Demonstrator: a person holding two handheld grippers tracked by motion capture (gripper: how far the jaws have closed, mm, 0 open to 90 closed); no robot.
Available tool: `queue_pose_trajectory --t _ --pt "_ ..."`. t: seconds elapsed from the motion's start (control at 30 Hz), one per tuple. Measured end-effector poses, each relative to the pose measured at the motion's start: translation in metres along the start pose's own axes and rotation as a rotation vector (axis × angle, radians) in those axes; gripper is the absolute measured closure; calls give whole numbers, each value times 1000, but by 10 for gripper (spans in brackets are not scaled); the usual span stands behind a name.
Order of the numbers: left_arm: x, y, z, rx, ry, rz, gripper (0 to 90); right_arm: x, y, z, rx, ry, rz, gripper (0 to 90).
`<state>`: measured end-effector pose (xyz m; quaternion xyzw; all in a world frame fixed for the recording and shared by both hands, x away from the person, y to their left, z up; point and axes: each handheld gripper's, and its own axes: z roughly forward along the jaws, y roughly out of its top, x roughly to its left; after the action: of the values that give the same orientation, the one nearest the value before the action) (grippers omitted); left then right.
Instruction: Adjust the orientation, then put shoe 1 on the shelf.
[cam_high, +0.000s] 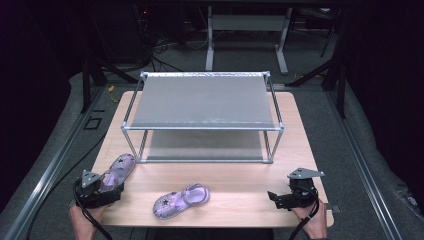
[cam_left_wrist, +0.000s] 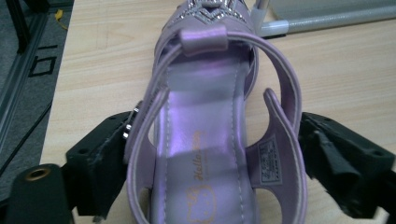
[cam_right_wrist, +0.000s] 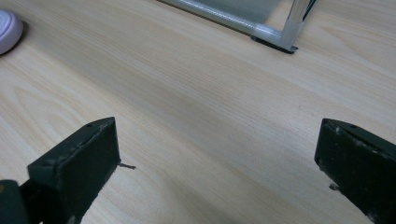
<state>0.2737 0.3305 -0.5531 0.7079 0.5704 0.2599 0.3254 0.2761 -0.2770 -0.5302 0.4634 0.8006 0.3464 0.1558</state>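
Nearest the person, the left tool (cam_high: 100, 189) sits at the counter's (cam_high: 240, 185) front left corner with the heel end of a purple sandal (cam_left_wrist: 205, 154) between its jaws. In the left gripper view the left pad presses the buckle side and the right pad meets the heel strap, so the tool grips the sandal across its width. The sandal's long axis runs straight away from the tool, toe pointing toward the rack's (cam_high: 202, 102) front left leg. The right tool (cam_high: 280, 199) rests at the front right, jaws spread wide over bare wood with nothing between them. Between the two tools a second sandal (cam_high: 181, 200) lies diagonally, its star-trimmed toe toward the front left. Beyond stands the two-tier rack.
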Motion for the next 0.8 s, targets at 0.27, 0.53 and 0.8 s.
queue_pose_trajectory --t 0.27,0.53,0.8 --pt "2 -2 2 17 27 0 272 -2 -1 -1 4 -14 9 1" --pt "4 -2 -1 11 18 -8 409 -2 0 -2 -7 -3 14 5" --pt "6 -4 -5 -18 11 -12 445 -1 2 -3 -14 -5 12 6"
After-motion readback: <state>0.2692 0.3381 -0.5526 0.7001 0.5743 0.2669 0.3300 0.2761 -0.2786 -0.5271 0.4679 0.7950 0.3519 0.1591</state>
